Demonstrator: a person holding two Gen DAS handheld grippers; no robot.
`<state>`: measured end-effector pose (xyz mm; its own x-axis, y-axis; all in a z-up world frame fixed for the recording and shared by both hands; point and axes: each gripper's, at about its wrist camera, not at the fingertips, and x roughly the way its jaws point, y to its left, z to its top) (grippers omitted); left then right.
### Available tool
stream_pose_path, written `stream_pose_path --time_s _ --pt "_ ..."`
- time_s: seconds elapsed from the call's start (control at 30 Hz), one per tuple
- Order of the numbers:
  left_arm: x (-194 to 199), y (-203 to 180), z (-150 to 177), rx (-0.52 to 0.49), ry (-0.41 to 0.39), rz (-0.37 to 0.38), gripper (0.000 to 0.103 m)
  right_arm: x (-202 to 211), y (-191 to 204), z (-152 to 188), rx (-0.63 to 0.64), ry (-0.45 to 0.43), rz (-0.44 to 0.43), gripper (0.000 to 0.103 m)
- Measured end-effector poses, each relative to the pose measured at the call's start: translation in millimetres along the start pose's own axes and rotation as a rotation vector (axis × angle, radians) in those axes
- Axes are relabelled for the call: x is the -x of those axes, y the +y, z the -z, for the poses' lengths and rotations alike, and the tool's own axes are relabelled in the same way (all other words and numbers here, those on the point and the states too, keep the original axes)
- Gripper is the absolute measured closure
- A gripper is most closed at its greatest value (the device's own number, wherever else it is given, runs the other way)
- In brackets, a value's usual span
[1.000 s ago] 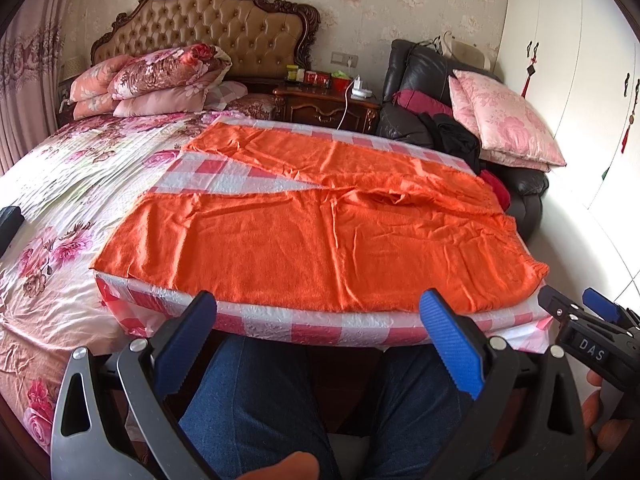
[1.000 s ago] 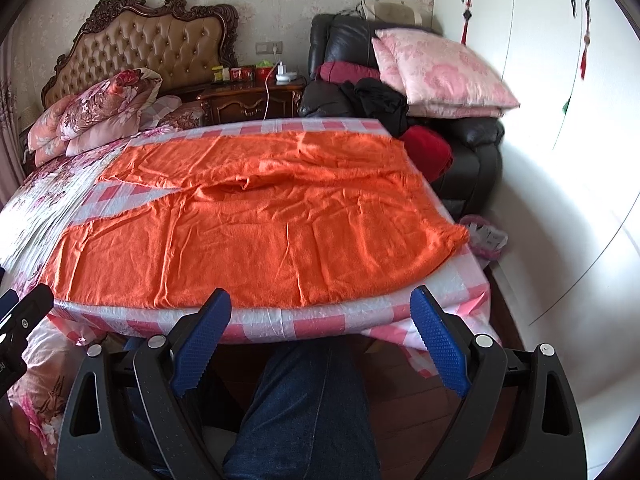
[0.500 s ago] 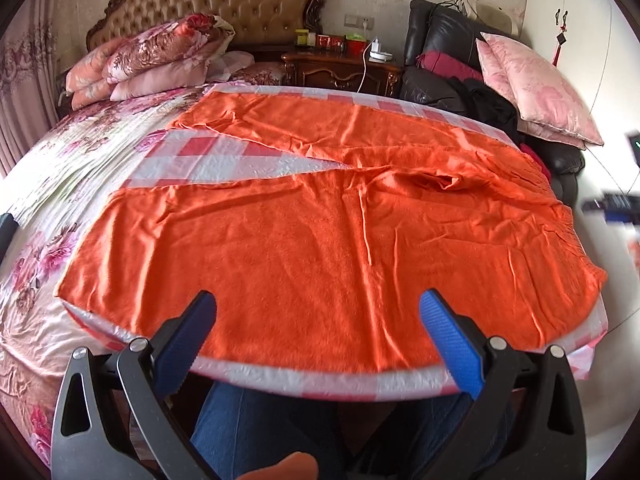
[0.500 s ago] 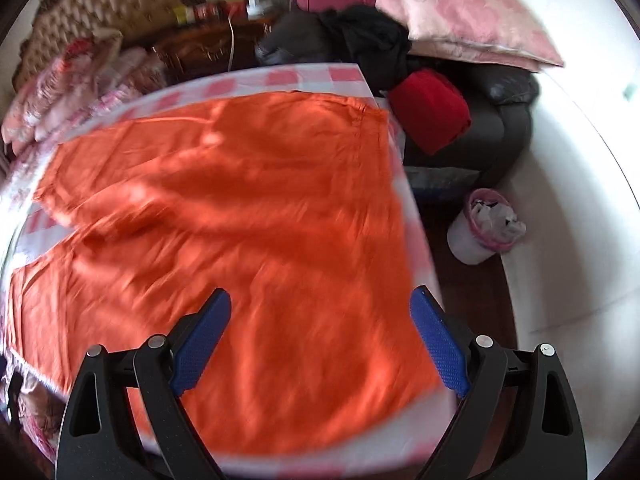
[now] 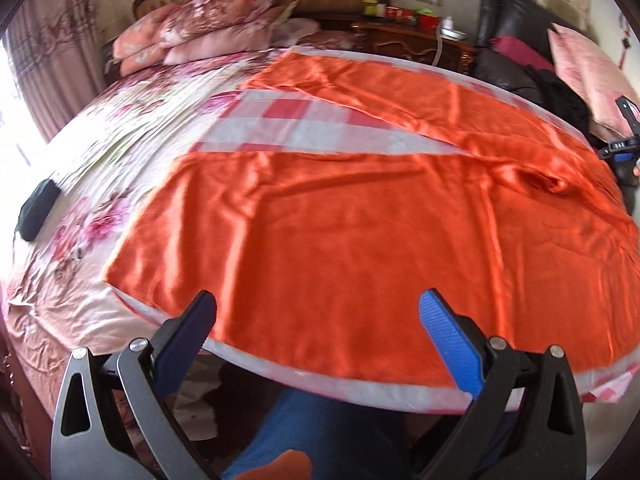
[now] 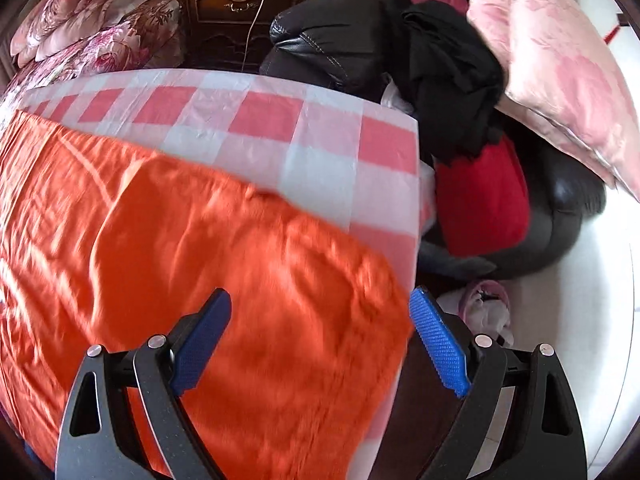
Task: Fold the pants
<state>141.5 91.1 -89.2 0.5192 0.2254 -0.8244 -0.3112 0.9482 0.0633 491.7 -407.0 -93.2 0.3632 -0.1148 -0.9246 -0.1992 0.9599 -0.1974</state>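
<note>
Left gripper (image 5: 318, 328) spread wide, empty, over near edge of pants (image 5: 360, 240). Right gripper (image 6: 320, 336) also spread, empty, above waist end. Pants flat on checked sheet (image 6: 280, 120) atop bed (image 5: 100, 152), legs apart.

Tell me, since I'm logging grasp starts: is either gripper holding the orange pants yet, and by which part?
Nothing is held. The left gripper and right gripper are open above the orange pants, which lie flat.
</note>
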Motion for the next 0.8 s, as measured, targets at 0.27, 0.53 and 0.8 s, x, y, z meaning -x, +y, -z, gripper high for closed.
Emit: stream_pose_path --time_s 0.27,0.53,0.8 --pt "-2 41 -84 0.068 -0.061 0.045 0.002 -36 12 -18 0.108 0.046 -0.064 0.048" --pt "-110 76 -236 0.334 0.11 0.416 0.032 12 22 -1 0.119 -0.057 -0.115 0.09" --pt "-243 65 -344 0.551 0.318 0.531 0.036 128 50 64 0.106 -0.312 -0.281 0.091"
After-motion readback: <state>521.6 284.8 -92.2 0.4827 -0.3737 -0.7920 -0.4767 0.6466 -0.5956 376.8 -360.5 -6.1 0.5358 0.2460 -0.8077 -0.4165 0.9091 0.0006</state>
